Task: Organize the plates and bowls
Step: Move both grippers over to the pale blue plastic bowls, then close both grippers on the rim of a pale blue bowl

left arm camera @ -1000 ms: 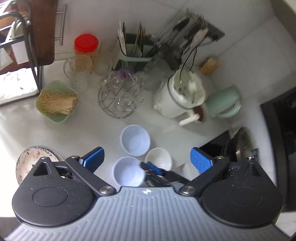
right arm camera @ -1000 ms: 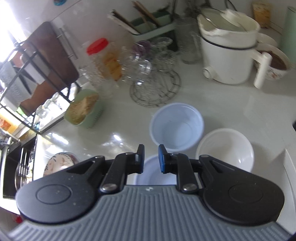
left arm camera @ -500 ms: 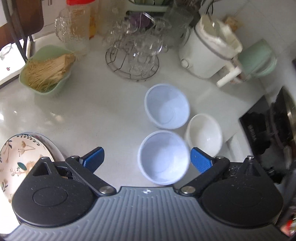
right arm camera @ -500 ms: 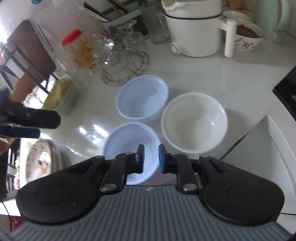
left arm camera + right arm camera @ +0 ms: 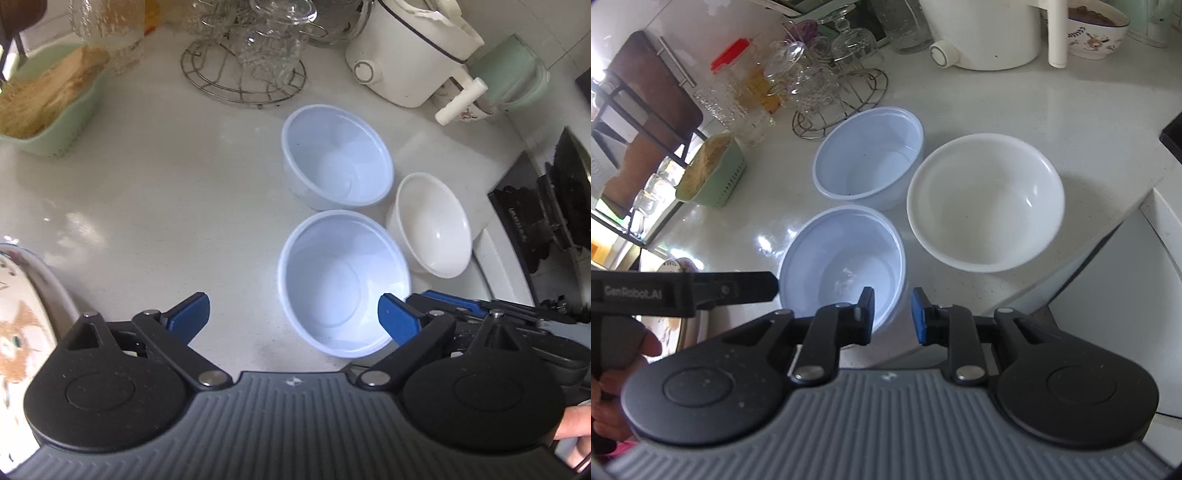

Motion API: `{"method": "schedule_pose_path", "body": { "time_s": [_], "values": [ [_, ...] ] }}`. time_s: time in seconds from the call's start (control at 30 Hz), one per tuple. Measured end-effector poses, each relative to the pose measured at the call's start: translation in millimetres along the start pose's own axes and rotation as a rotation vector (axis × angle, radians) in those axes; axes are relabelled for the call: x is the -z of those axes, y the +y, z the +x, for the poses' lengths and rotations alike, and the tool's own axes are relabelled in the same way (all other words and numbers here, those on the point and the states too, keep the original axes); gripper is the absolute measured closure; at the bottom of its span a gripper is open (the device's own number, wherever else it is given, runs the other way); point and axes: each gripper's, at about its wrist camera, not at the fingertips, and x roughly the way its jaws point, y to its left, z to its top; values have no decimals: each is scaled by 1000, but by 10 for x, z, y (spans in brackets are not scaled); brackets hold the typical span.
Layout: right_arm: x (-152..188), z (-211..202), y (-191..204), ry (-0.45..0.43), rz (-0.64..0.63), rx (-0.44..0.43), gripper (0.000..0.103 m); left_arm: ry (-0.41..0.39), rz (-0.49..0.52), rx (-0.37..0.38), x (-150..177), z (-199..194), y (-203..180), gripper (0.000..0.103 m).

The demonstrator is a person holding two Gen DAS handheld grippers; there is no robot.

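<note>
Two pale blue bowls: near bowl (image 5: pixel 343 284) just ahead of tongs, far bowl (image 5: pixel 338 166) beyond it. White bowl (image 5: pixel 986 201) ahead to right. Plate (image 5: pixel 22 325) at left, cream with brown floral print. Mint green basket (image 5: pixel 55 136) far left. Tong pads (image 5: pixel 190 314) blue.

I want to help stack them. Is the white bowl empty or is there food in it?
Empty. The white bowl stands upright on the counter, and both views show only its bare, shiny inside.
</note>
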Motion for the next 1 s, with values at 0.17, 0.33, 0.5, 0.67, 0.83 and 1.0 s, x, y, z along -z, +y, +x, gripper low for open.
{"method": "schedule_pose_path", "body": {
  "time_s": [0.17, 0.33, 0.5, 0.67, 0.83, 1.0],
  "values": [
    [-9, 55, 1, 2, 7, 10, 70, -20, 36, -36, -29, 42, -89, 18],
    [3, 107, -9, -3, 26, 5, 57, 2, 51, -34, -66, 113, -80, 41],
    [6, 156, 12, -7, 44, 28, 61, 38, 28, -30, -58, 222, -9, 58],
    [6, 182, 25, -9, 60, 54, 84, 50, 12, 11, -48, 267, 44, 71],
    [36, 224, 70, 8, 65, 54, 89, 74, 4, 57, 6, 258, 98, 73],
    [50, 235, 165, 6, 57, 31, 90, 79, -28, 66, 48, 188, 237, 73]
  ]
}}
